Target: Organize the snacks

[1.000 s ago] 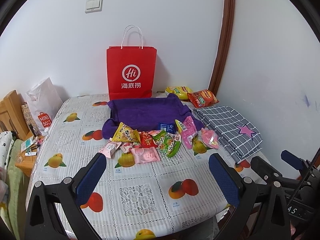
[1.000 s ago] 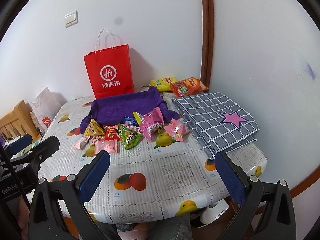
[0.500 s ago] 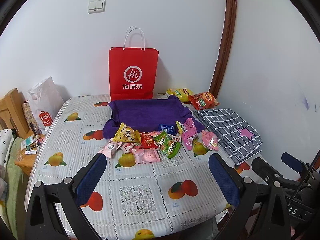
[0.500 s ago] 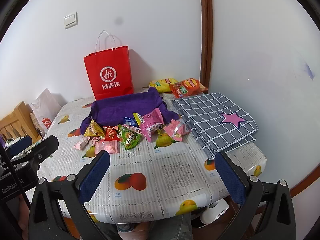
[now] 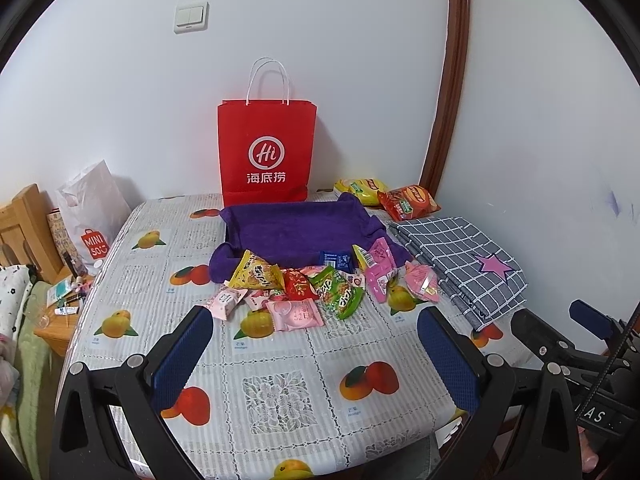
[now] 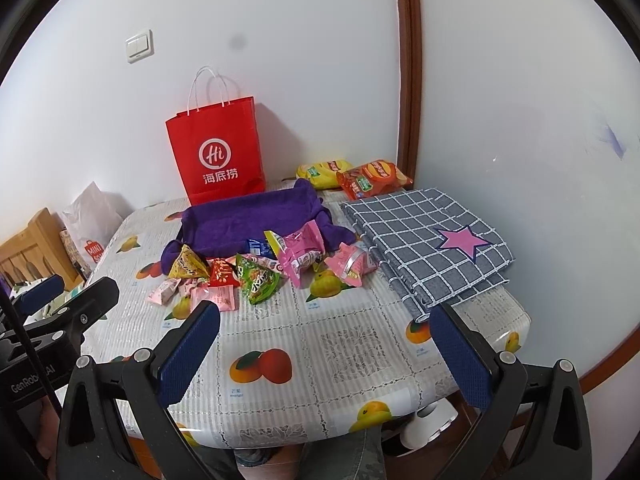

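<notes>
Both grippers, left [image 5: 316, 336] and right [image 6: 326, 334], hover level over the table [image 5: 280, 392], jaws wide.

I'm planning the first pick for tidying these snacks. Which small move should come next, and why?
Probably ease the left gripper forward and down toward the flat pink packet. Both grippers are open and empty, short of the snack pile, and that packet lies nearest, just ahead between the left fingers. The purple cloth-lined tray behind the pile looks like the likely destination.

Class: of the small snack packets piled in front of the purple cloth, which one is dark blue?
The small dark blue packet, lying on the front edge of the purple cloth; the other packets are yellow, red, green or pink.
</notes>
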The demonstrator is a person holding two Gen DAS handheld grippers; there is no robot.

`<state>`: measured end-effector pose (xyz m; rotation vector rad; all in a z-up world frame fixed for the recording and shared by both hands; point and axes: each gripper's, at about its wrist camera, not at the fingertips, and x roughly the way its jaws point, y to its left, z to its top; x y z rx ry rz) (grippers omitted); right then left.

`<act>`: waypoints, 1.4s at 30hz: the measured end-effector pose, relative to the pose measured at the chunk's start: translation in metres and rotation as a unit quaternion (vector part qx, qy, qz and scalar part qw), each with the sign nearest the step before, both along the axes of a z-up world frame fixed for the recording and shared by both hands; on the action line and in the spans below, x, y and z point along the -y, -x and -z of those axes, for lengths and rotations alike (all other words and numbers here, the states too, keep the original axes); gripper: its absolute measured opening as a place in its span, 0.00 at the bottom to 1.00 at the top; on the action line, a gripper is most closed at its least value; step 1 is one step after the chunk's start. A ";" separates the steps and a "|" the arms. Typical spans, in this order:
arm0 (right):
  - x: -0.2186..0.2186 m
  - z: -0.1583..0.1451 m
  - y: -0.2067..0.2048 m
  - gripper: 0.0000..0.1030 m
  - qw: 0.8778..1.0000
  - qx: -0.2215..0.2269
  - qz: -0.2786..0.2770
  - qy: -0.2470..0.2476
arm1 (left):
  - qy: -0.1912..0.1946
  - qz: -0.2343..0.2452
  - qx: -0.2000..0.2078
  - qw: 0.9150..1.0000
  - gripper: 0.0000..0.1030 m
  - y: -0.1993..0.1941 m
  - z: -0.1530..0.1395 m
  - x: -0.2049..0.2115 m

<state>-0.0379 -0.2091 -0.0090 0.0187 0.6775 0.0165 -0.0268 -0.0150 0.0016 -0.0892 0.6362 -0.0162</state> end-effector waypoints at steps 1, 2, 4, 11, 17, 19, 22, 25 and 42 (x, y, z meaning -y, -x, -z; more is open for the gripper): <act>0.000 0.000 0.000 1.00 1.000 0.000 -0.001 0.000 | 0.000 0.001 0.000 1.000 1.00 0.000 0.000 0.000; -0.001 0.000 0.000 1.00 1.000 0.001 -0.002 0.001 | 0.001 0.001 -0.001 1.000 1.00 0.000 0.000 0.001; -0.001 -0.001 0.001 1.00 1.000 0.002 -0.002 0.002 | 0.001 0.002 -0.002 1.000 1.00 -0.001 -0.001 0.002; -0.003 -0.002 0.002 1.00 1.000 0.003 -0.003 0.004 | 0.000 0.003 -0.003 1.000 1.00 -0.001 -0.001 0.002; -0.005 -0.004 0.002 1.00 1.000 0.005 -0.005 0.005 | -0.003 0.002 -0.002 1.000 1.00 -0.001 -0.002 0.000; -0.005 -0.004 0.002 1.00 1.000 0.005 -0.007 0.004 | -0.002 0.002 -0.002 1.000 1.00 -0.001 -0.002 0.000; -0.005 -0.004 0.002 1.00 1.000 0.006 -0.007 0.004 | -0.002 0.001 -0.003 1.000 1.00 -0.001 -0.002 0.000; -0.005 -0.004 0.002 1.00 1.000 0.004 -0.007 0.003 | -0.004 0.001 -0.002 1.000 1.00 0.000 -0.002 0.000; -0.003 0.008 -0.013 1.00 1.000 0.008 -0.016 -0.007 | -0.006 0.006 -0.004 1.000 1.00 -0.015 0.010 0.003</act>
